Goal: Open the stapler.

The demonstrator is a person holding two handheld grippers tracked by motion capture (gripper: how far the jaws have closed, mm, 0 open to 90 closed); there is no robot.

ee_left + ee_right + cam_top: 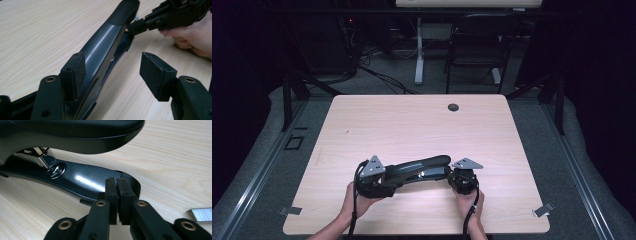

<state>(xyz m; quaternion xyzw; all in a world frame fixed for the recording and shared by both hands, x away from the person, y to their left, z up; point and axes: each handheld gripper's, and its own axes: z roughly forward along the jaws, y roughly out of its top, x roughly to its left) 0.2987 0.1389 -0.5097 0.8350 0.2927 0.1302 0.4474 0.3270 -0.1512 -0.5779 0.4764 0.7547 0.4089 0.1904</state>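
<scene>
The stapler (419, 170) lies on the table (412, 120) near its front edge, between the left gripper (377, 182) and right gripper (460, 181); a staple strip (202, 214) lies beside it.

Table (422, 125) brightly lit, surroundings dark; glare streaks on stapler (105, 42); near jaws soft.

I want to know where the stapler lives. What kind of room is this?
Probably a lab or recording studio, not a home. The bare wooden table stands between dark curtains, with a folding chair and loose cables on the floor behind.
</scene>
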